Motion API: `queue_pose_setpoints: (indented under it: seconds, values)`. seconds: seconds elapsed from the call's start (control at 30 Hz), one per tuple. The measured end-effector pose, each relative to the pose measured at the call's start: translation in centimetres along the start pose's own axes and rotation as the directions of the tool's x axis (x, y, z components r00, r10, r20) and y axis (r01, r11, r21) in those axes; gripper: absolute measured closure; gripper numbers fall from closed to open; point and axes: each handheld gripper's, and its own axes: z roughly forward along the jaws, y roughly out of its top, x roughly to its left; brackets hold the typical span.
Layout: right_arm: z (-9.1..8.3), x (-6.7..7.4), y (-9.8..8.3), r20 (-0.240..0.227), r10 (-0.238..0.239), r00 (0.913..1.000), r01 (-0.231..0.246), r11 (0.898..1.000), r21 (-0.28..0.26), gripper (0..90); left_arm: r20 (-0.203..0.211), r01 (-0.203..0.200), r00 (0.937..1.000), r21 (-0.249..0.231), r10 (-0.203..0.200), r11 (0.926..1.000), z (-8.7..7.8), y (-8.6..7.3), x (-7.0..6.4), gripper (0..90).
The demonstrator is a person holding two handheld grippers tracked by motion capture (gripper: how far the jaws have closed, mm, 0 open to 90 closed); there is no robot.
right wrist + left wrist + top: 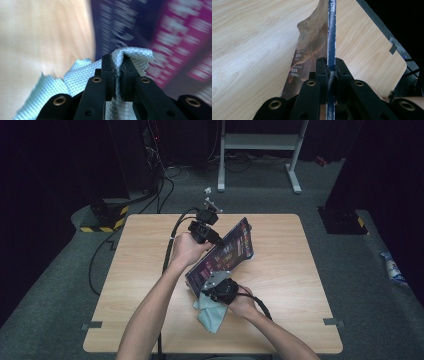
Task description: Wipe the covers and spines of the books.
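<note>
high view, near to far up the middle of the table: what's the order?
cloth → right gripper, shut on the cloth → board, propped at a tilt → left gripper, clamped on the board's edge → table far edge → white stand on the floor

Light wood tabletop (pixel 280 285) spreading under both claws. Past the far claw, on grey carpet: white metal stand (pixel 260 150), tangle of black cables (pixel 165 180), yellow-black striped block (pixel 107 217). Far right of the claws, a small bottle (pixel 395 269).
</note>
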Motion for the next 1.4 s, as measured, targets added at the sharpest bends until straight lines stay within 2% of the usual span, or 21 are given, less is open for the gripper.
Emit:
queue_pose_setpoints:
  seconds: [0.1,0.13,0.23,0.3,0.37,0.47,0.53,0.6,0.63,0.7,0.73,0.8,0.83,0.9,1.0,1.1,1.17,1.2,1.27,1.3,1.4]
  values:
    - [-0.2,-1.7,-0.9,0.036,0.057,0.9977,-0.058,0.998,0.009,83.3,-0.004,0.002,1.0,-0.004,-0.002,1.0,-0.4,-0.2,0.0,83.7]
    - [-0.5,-2.5,-1.4,0.061,0.087,0.9943,-0.089,0.996,0.016,83.3,-0.004,-0.001,1.0,-0.006,0.001,1.0,-0.5,-0.2,0.1,83.7]
    - [-1.0,-3.2,-1.9,0.078,0.116,0.9902,-0.117,0.993,0.01,83.3,0.003,0.015,0.9999,-0.019,-0.015,0.9997,-0.8,-0.2,0.3,83.7]
    - [-1.0,-2.8,-1.8,0.073,0.108,0.9915,-0.109,0.994,0.007,83.3,-0.003,0.007,1.0,-0.024,-0.007,0.9997,-0.8,-0.2,0.3,83.7]
    - [-0.9,-2.0,-1.4,0.041,0.092,0.9949,-0.092,0.996,-0.016,83.4,0.003,0.015,0.9999,-0.029,-0.014,0.9995,-0.7,-0.2,0.3,83.7]
    - [-0.3,0.3,-0.1,-0.019,0.031,0.9993,-0.031,0.999,-0.034,83.3,0.006,0.018,0.9998,-0.016,-0.017,0.9997,-0.5,-0.3,0.5,83.7]
    - [-0.1,1.2,0.4,-0.035,-0.005,0.9994,0.004,0.999,-0.043,83.3,0.008,0.015,0.9999,-0.009,-0.015,0.9998,-0.4,-0.4,0.6,83.7]
    - [0.0,1.1,0.3,-0.033,0.002,0.9995,-0.004,0.999,-0.04,83.3,0.009,0.012,0.9999,-0.013,-0.012,0.9998,-0.4,-0.6,0.5,83.7]
    - [-0.1,0.7,0.0,-0.011,0.004,0.9999,-0.004,0.999,-0.034,83.4,0.012,0.011,0.9999,-0.015,-0.01,0.9998,-0.4,-0.9,0.5,83.7]
    - [-0.4,-0.6,-0.9,0.042,0.005,0.9991,-0.002,0.998,-0.065,83.6,0.002,0.006,1.0,-0.009,-0.006,0.9999,-0.4,-1.1,0.5,83.7]
    - [-0.5,-1.3,-1.4,0.052,0.061,0.9968,-0.058,0.997,-0.051,83.6,0.002,0.009,1.0,-0.006,-0.009,0.9999,-0.4,-1.2,0.6,83.7]
    - [-0.8,-2.8,-2.4,0.085,0.121,0.989,-0.118,0.992,-0.037,83.6,-0.002,0.008,1.0,0.006,-0.008,1.0,-0.5,-1.4,0.7,83.7]
    - [-0.9,-3.1,-2.7,0.091,0.14,0.986,-0.137,0.99,-0.039,83.6,0.0,0.008,1.0,0.013,-0.008,0.9999,-0.5,-1.6,0.7,83.8]
    - [-1.4,-3.9,-3.2,0.113,0.165,0.9798,-0.163,0.986,-0.034,83.5,0.008,-0.001,1.0,0.022,0.0,0.9998,-0.4,-1.7,0.9,83.7]
    - [-1.9,-4.9,-3.8,0.136,0.2,0.9702,-0.198,0.98,-0.033,83.6,0.026,-0.018,0.9995,0.008,0.017,0.9998,-0.4,-1.9,0.9,83.7]
    - [-2.5,-6.4,-4.7,0.183,0.231,0.9557,-0.232,0.973,-0.012,83.5,0.036,-0.022,0.9991,0.014,0.021,0.9997,-0.2,-2.5,0.9,83.8]
    - [-3.0,-7.5,-5.3,0.211,0.262,0.9417,-0.265,0.964,-0.012,83.5,0.031,-0.025,0.9992,0.031,0.024,0.9992,-0.2,-2.7,0.9,83.8]
    - [-3.5,-8.3,-5.7,0.225,0.288,0.9309,-0.292,0.956,-0.013,83.5,0.028,-0.03,0.9992,0.033,0.029,0.999,-0.2,-2.7,0.9,83.8]
    - [-4.0,-8.9,-6.2,0.228,0.324,0.9183,-0.327,0.945,-0.025,83.5,0.028,-0.043,0.9987,0.038,0.042,0.9983,-0.1,-2.8,0.8,83.8]
    - [-4.2,-9.1,-6.3,0.231,0.332,0.9146,-0.334,0.942,-0.028,83.5,0.031,-0.053,0.9981,0.033,0.052,0.998,-0.1,-2.9,0.7,83.8]
    - [-5.1,-9.5,-5.8,0.249,0.317,0.9153,-0.318,0.947,-0.034,83.5,0.035,-0.058,0.9978,0.037,0.057,0.9976,0.0,-3.1,0.6,83.8]
